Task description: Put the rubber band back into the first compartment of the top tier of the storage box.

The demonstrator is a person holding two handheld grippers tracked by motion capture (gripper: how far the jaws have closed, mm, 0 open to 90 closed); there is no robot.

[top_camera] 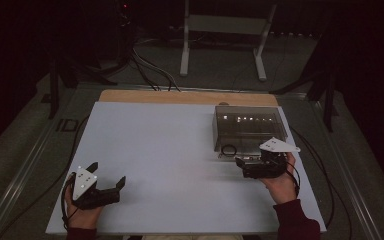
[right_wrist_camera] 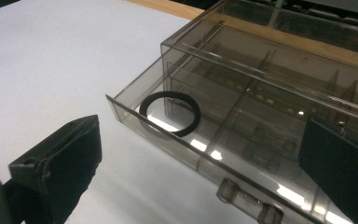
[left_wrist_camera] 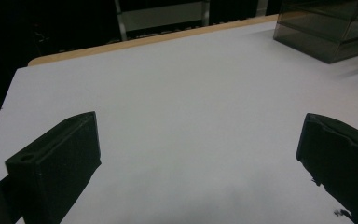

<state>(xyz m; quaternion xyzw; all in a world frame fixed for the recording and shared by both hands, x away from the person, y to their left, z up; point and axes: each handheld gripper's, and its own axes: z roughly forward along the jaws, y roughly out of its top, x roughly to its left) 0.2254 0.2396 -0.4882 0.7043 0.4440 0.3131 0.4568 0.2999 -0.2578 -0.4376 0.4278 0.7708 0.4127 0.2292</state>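
Note:
A smoky clear plastic organiser box (top_camera: 247, 122) stands at the back right of the white table, its drawer (right_wrist_camera: 177, 144) pulled partly out toward me. A black ring (right_wrist_camera: 168, 94) lies in the drawer's end compartment, and from above that ring (top_camera: 223, 150) sits at the drawer's left corner. My right gripper (top_camera: 241, 168) hovers just in front of the drawer, jaws wide apart and empty. In its own view the right gripper (right_wrist_camera: 200, 130) faces the drawer front and its handle (right_wrist_camera: 247, 203). My left gripper (top_camera: 108, 173) rests open and empty at the near left.
The white mat (top_camera: 170, 150) covers most of the table, with a strip of bare wood (top_camera: 180, 96) along the far edge. The left gripper view has the box (left_wrist_camera: 335, 28) far off at the upper right. Cables and a white stand (top_camera: 225, 30) lie beyond the table.

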